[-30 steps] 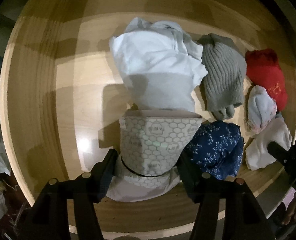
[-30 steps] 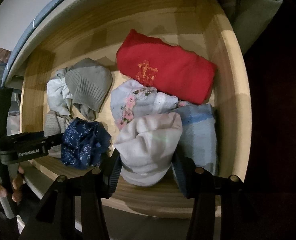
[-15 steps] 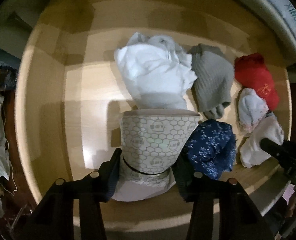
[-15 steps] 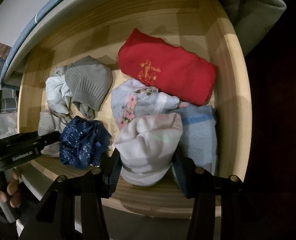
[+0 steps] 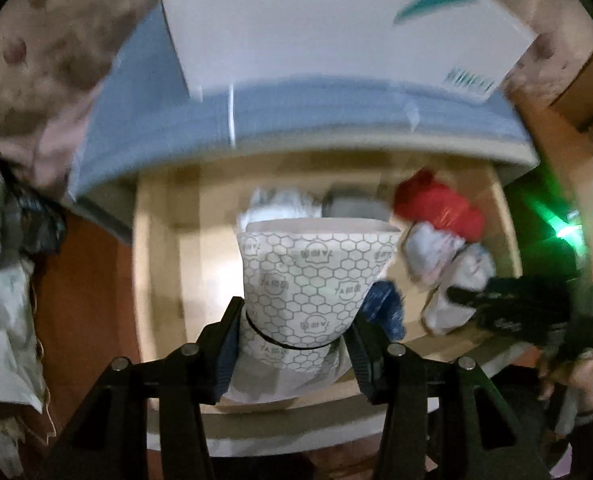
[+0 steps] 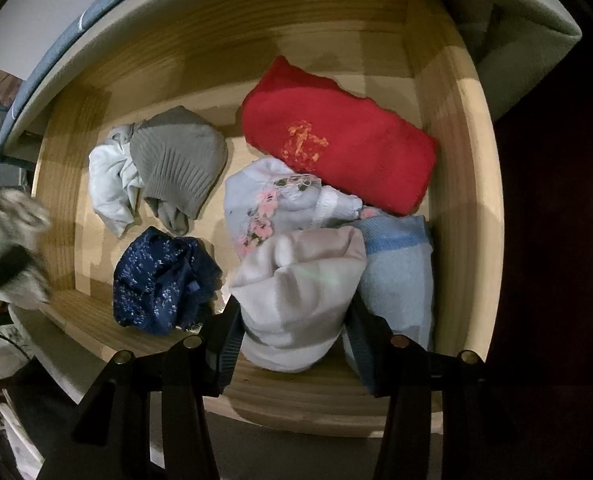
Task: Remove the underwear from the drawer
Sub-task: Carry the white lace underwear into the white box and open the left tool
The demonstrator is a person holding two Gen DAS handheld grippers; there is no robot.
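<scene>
My left gripper (image 5: 294, 334) is shut on a white hexagon-print underwear (image 5: 312, 272) and holds it raised in front of the open wooden drawer (image 5: 156, 264); the view is blurred. My right gripper (image 6: 294, 338) is shut on a pale pink-white underwear (image 6: 300, 292) at the drawer's front, still among the clothes. In the drawer lie a navy floral piece (image 6: 162, 280), a grey ribbed piece (image 6: 180, 166), a white piece (image 6: 110, 184), a floral-lace piece (image 6: 272, 200), a red piece (image 6: 336, 140) and a light blue piece (image 6: 396, 268).
The drawer's front rail (image 6: 316, 396) runs just under my right gripper. A bed edge with a blue mattress (image 5: 296, 116) and a white sheet overhangs the drawer. Clutter and cloth lie at the left (image 5: 4, 320). The right gripper also shows in the left wrist view (image 5: 516, 312).
My left gripper has lifted and pulled back with the hexagon-print underwear, so the bed now fills the upper view. The right gripper has stayed on the pale underwear.
</scene>
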